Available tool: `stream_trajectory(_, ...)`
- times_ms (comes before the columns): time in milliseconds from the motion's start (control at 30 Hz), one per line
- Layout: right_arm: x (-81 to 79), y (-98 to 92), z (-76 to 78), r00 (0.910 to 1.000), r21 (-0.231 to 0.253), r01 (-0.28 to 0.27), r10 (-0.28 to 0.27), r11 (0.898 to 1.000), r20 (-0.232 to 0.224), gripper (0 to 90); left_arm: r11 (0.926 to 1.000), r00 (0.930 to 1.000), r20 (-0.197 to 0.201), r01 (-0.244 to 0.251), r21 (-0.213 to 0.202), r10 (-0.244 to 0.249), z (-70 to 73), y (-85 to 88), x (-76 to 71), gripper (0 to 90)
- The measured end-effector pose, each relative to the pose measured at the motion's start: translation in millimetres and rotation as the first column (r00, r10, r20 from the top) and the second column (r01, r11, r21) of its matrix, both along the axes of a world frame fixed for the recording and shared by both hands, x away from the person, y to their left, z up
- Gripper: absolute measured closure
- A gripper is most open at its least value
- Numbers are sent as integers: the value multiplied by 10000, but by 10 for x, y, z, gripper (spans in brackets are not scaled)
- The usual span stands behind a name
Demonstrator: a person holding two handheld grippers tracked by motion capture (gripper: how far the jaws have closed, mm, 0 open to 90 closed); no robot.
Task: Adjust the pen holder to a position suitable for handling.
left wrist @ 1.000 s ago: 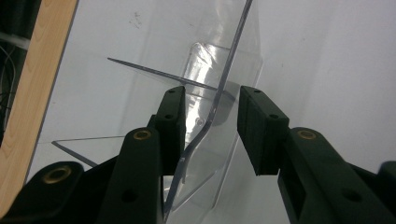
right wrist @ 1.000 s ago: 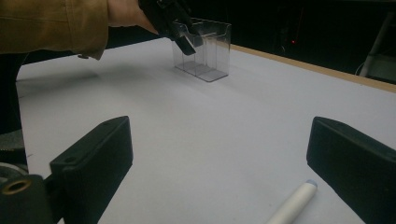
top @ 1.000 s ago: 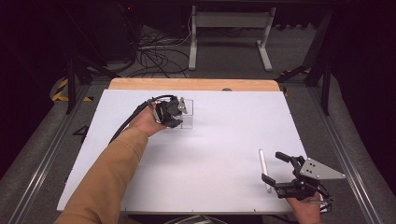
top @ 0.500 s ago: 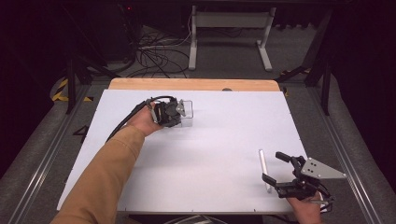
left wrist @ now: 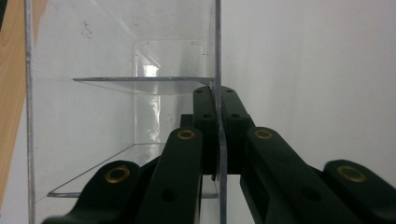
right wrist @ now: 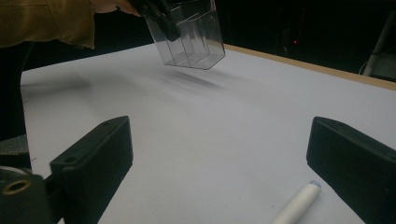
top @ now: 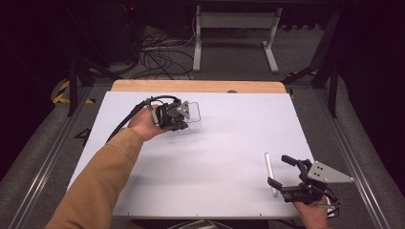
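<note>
A clear plastic box (top: pixel 192 111) with inner dividers hangs just above the white table (top: pixel 219 143) at its far left. My left gripper (top: pixel 184 117) is shut on one of the box's thin walls. In the left gripper view, that wall (left wrist: pixel 218 56) stands edge-on between the closed jaws of the left gripper (left wrist: pixel 215 100). The right gripper view has the box (right wrist: pixel 194 39) tilted, with its shadow on the table below. A white marker-like stick (top: pixel 268 164) lies near the front right. My right gripper (top: pixel 277 170) is open beside the stick (right wrist: pixel 296 205), jaws wide apart, holding nothing.
A wooden strip (top: pixel 196 86) runs along the table's far edge. Beyond it, on the dark floor, are cables (top: pixel 157 52) and a desk frame (top: pixel 234 28). Metal rails (top: pixel 52 152) flank the table on both sides.
The left gripper has carried the clear box a little to the right and turned it slightly. The right gripper and the white stick have stayed put.
</note>
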State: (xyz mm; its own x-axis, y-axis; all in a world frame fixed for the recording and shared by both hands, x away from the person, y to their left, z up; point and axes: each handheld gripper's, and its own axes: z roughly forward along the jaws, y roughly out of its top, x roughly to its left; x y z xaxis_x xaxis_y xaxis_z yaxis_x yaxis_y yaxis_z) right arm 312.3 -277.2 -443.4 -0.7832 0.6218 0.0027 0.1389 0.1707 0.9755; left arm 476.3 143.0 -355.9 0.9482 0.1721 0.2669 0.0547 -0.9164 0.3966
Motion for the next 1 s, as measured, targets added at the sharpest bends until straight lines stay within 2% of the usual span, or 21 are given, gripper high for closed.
stream_trajectory(133, -2, 0, 2, 10000, 12, 4, -4, 10000, -2, 72, 9991, 9988, -230, 420, -96, -422, 57, -104, -168, 881)
stream_trajectory(267, -2, 1, 3, 10000, 16, -13, 13, 10000, 19, 71, 9967, 9939, -752, 808, 43, -802, 45, -234, -302, 881)
stream_trajectory(433, -7, 0, 10, 10000, 39, -2, 2, 10000, 31, 71, 9925, 9827, -1398, 1226, -20, -1217, -23, -369, -448, 880)
stream_trajectory(533, -7, -2, 11, 10000, 46, -11, 11, 10000, 56, 71, 9916, 9780, -1658, 1291, 58, -1264, -79, -414, -528, 880)
stream_trajectory(600, -8, 1, 10, 10000, 37, -24, 24, 10000, 18, 71, 9918, 9773, -1737, 1264, 181, -1214, -115, -435, -573, 880)
stream_trajectory(867, -8, 15, 13, 10000, 16, -63, 63, 10000, 46, 71, 9930, 9707, -2140, 1163, 219, -1090, -207, -490, -620, 879)
stream_trajectory(1000, -4, 11, 10, 10000, -13, -66, 66, 10000, 15, 71, 9902, 9723, -2065, 1245, 627, -1092, -253, -514, -630, 878)
